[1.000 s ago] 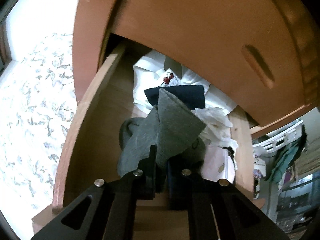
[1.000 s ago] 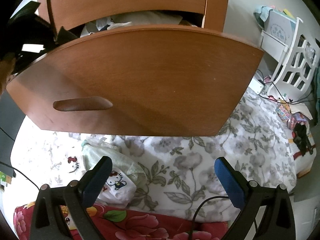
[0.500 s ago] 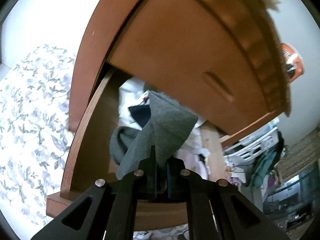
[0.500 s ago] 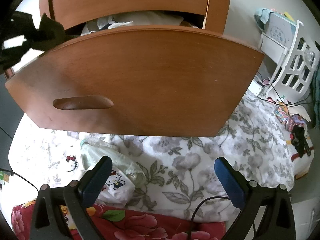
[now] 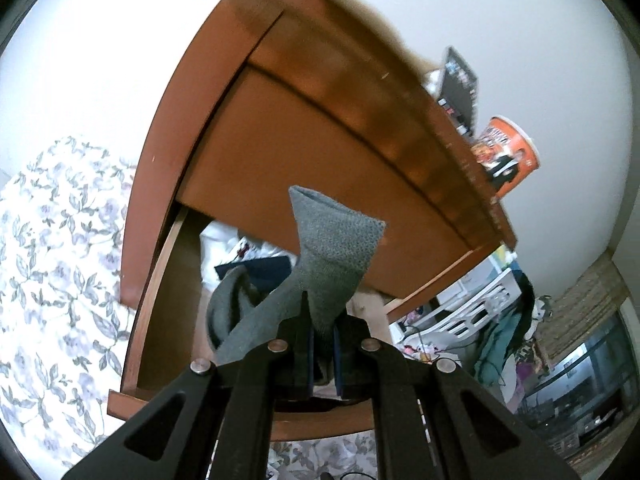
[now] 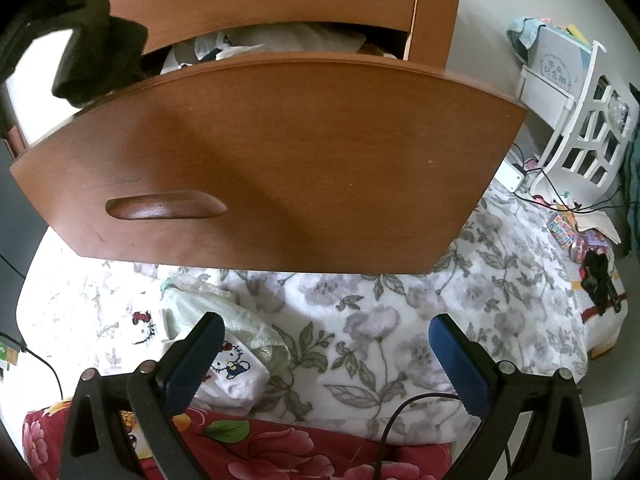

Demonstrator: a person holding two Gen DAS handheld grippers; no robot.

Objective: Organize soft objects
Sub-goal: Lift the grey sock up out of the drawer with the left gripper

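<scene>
A tall reddish-brown wooden chest of drawers [image 5: 320, 152] fills both views, standing on a white bedspread printed with grey flowers and leaves [image 6: 420, 320]. Its wide curved-front drawer with a carved oval handle [image 6: 280, 168] is pulled out, and inside lie folded white garments [image 5: 218, 240] and a flat dark navy cloth [image 5: 268, 268]. A strip of red fabric with large pink and yellow blossoms [image 6: 280, 452] runs along the near edge of the right wrist view, and on the bedspread just past it rests a white cloth with a cartoon cat print [image 6: 230, 372] beside a pale green mesh pouch [image 6: 224, 320]. An orange cylindrical tin [image 5: 506, 156] stands on the chest's top. The left gripper [image 5: 323, 356] is clenched on a grey knitted sock [image 5: 332, 252], whose cuff sticks up above the pads while the rest hangs down over the open drawer, above the clothes in it. The same sock shows as a dark shape at the upper left of the right wrist view [image 6: 96, 64]. The right gripper [image 6: 324, 356] hangs over the bedspread in front of the drawer, blue-padded fingers [image 6: 196, 360] spread wide with nothing between them.
</scene>
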